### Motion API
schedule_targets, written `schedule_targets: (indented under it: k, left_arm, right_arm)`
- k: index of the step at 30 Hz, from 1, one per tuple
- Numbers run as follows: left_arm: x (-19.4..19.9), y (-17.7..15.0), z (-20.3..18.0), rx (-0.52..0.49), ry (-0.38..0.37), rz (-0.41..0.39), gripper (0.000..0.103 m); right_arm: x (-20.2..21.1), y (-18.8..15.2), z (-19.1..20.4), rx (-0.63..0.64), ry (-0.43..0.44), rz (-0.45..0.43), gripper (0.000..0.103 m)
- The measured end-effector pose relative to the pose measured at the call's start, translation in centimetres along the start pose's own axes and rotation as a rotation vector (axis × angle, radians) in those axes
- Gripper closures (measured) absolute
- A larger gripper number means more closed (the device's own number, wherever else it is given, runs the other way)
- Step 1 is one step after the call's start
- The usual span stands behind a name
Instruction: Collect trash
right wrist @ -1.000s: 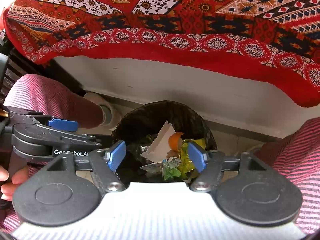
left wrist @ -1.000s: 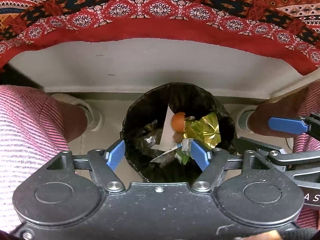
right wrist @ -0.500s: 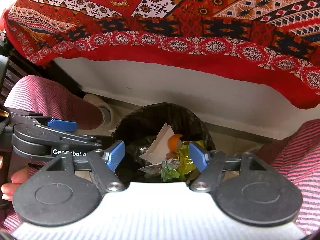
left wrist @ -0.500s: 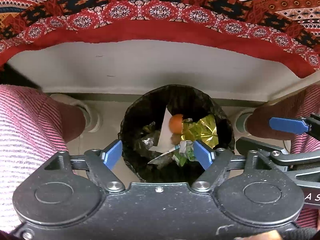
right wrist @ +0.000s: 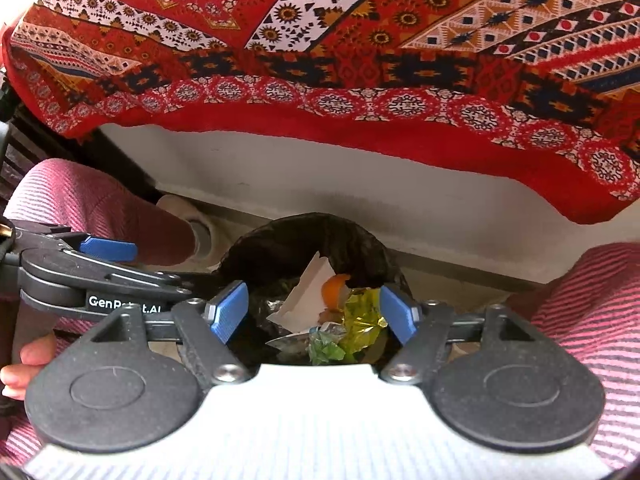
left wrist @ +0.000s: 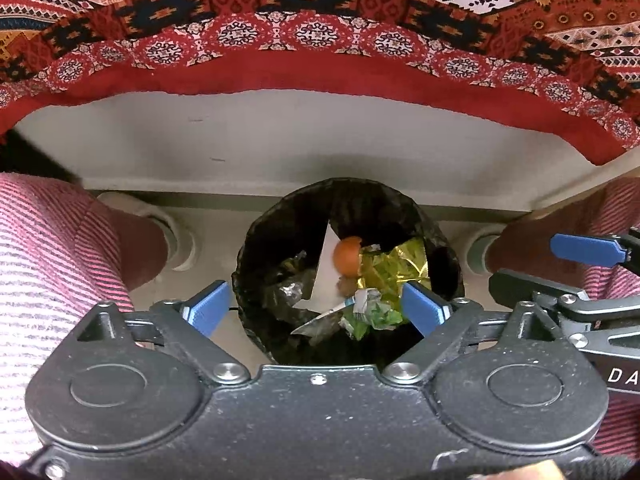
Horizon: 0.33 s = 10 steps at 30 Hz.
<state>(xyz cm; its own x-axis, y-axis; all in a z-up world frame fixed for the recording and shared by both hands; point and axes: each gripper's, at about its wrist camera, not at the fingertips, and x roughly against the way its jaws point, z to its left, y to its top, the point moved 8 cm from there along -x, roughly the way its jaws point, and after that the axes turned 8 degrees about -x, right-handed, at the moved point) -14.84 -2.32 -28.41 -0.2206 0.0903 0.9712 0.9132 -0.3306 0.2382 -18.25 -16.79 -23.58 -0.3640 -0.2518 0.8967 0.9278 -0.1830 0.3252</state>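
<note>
Both grippers hover over the bin, left having just spread wider, right spread, both empty; only the right view shows a thumb at 9 o'clock.

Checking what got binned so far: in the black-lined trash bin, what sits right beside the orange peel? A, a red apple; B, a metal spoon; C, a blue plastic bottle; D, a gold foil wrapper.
D: the crinkled gold foil wrapper lies right against the orange peel inside the black-lined trash bin, with white paper on the peel's other side; no bottle, apple or spoon shows there.
</note>
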Motion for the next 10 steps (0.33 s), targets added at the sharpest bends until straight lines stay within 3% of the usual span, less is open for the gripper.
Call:
schedule_targets:
  k: [10]
  left_arm:
    - [0.39,0.10,0.17,0.001,0.004,-0.015,0.007]
  right_arm:
    - [0.16,0.07,-0.13,-0.005,-0.001,-0.007,0.020]
